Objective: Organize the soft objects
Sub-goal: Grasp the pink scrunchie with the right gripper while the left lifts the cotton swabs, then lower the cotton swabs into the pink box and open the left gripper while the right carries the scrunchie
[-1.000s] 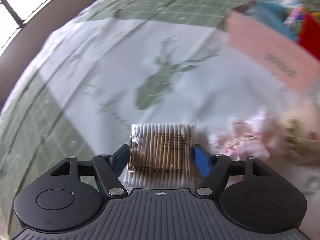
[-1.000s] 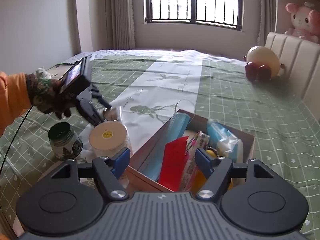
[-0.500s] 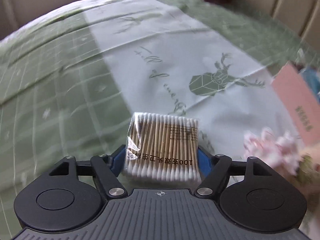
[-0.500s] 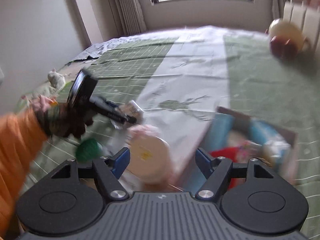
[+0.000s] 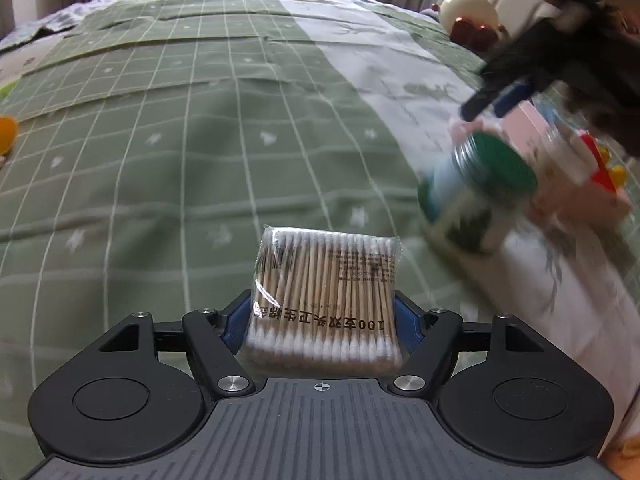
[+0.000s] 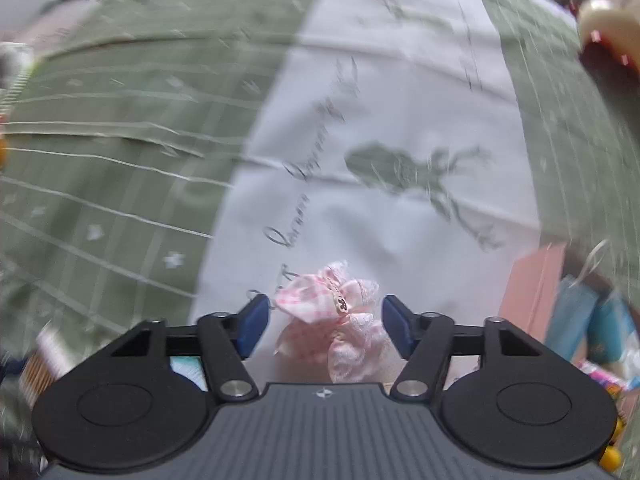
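My left gripper (image 5: 322, 320) is shut on a clear pack of cotton swabs (image 5: 326, 292), held above the green checked bedspread (image 5: 180, 152). My right gripper (image 6: 322, 326) is open, its blue fingers on either side of a pink and white checked bow (image 6: 336, 316) that lies on the white deer-print cloth (image 6: 380, 128). In the left wrist view the right gripper (image 5: 500, 98) shows blurred at the upper right, above a green-lidded jar (image 5: 476, 184).
A pink box (image 6: 532, 292) with blue packets and other items stands at the right; it also shows in the left wrist view (image 5: 532, 128). A cream and red plush (image 5: 470, 16) lies far back by the headboard. An orange object (image 5: 6, 132) lies at the left edge.
My left gripper has swung left with the swab pack, away from the box. My right gripper has dropped from over the box down to the pink bow, still open.
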Action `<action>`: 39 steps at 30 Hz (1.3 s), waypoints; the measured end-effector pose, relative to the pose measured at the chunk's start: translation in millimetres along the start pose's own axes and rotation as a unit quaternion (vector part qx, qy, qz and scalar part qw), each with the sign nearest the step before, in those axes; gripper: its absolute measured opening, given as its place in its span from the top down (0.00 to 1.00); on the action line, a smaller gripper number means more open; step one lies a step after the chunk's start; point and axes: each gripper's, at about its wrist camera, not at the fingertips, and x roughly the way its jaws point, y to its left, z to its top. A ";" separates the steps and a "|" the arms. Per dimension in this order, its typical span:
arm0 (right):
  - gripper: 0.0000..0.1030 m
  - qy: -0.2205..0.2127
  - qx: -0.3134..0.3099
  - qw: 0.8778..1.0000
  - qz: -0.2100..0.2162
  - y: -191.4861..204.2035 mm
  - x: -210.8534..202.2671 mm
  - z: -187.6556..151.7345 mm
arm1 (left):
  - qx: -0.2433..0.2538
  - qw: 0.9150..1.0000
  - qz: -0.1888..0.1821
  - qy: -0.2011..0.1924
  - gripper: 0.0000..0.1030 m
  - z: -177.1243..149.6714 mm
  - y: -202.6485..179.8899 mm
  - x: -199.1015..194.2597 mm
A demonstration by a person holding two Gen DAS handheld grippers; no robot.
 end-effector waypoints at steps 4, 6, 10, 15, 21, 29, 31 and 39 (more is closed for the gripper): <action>0.63 0.020 -0.001 0.999 -0.039 8.0 21.0 -2.9 | 0.005 1.000 -0.005 -0.012 0.26 -9.7 -1.5 -8.5; 0.80 0.014 -0.026 0.999 -0.043 19.2 15.5 -9.2 | 0.004 1.000 -0.005 -0.017 0.26 -13.6 -2.0 -8.6; 0.85 -0.027 -0.068 0.997 -0.017 40.0 -22.0 -23.2 | -0.001 1.000 0.002 -0.019 0.26 -18.1 -4.2 -10.3; 0.86 -0.086 -0.088 0.992 0.019 47.2 -81.2 -40.0 | -0.001 1.000 0.005 -0.025 0.26 -13.8 -15.3 -17.1; 0.85 -0.185 -0.062 0.979 0.062 2.3 -161.7 -73.1 | -0.005 0.997 -0.004 -0.074 0.26 13.2 -42.8 -47.5; 0.85 -0.363 0.032 0.924 0.115 -125.0 -219.5 -181.3 | 0.021 0.987 -0.064 -0.145 0.26 82.5 -135.1 -68.8; 0.85 -0.397 0.055 0.910 0.110 -156.0 -219.1 -207.8 | 0.041 0.985 -0.089 -0.143 0.26 97.0 -169.0 -60.5; 0.85 -0.453 0.192 0.869 0.062 -241.3 -162.4 -274.8 | 0.078 0.979 -0.154 -0.107 0.26 119.7 -282.1 10.9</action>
